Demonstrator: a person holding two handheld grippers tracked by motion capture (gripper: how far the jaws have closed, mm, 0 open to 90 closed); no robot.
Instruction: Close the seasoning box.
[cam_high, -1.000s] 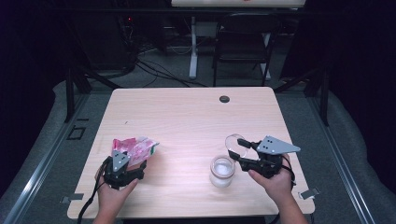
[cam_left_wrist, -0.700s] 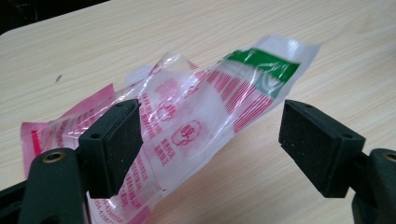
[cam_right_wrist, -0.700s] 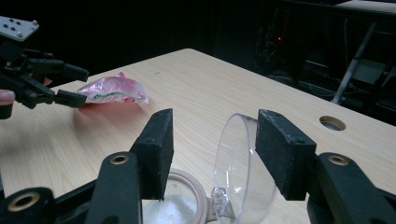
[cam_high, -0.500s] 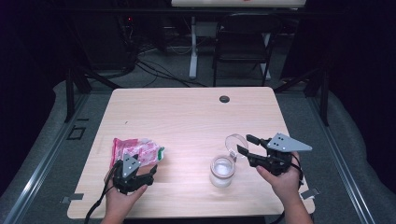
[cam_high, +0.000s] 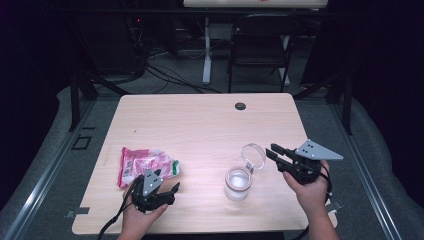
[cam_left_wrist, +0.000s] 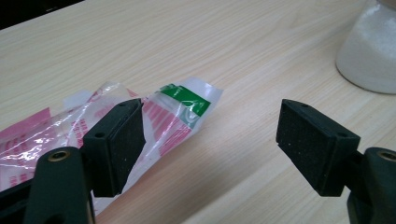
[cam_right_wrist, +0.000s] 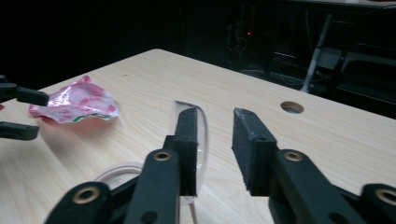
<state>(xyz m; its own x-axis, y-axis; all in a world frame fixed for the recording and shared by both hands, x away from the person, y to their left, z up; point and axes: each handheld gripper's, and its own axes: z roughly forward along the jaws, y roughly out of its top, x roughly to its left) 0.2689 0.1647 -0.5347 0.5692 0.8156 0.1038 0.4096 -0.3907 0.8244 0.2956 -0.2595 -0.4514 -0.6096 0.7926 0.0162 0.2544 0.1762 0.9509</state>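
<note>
A crumpled pink, white and green plastic bag (cam_high: 145, 164) lies on the table's near left. My left gripper (cam_high: 167, 181) sits just in front of it, open and holding nothing. In the left gripper view the bag (cam_left_wrist: 180, 106) lies beside the left jaw. A clear jar (cam_high: 237, 183) of white grains stands near the front, its hinged round lid (cam_high: 254, 155) tipped up. My right gripper (cam_high: 274, 152) points at the lid from the right. Its jaws have just been closing. The narrow gap between them holds nothing, and the lid (cam_right_wrist: 204, 135) stands just beyond the left jaw.
The wooden table (cam_high: 200, 120) has a round cable hole (cam_high: 240, 106) near its far edge. A dark chair (cam_high: 260, 45) and cables stand beyond it. In the right gripper view, the left gripper's jaws (cam_right_wrist: 18, 112) show at the left edge, beside the bag (cam_right_wrist: 74, 105).
My left hand has drawn back toward the near edge, off the bag, which stays put. My right gripper has slid right, away from the lid, and its jaws have narrowed.
</note>
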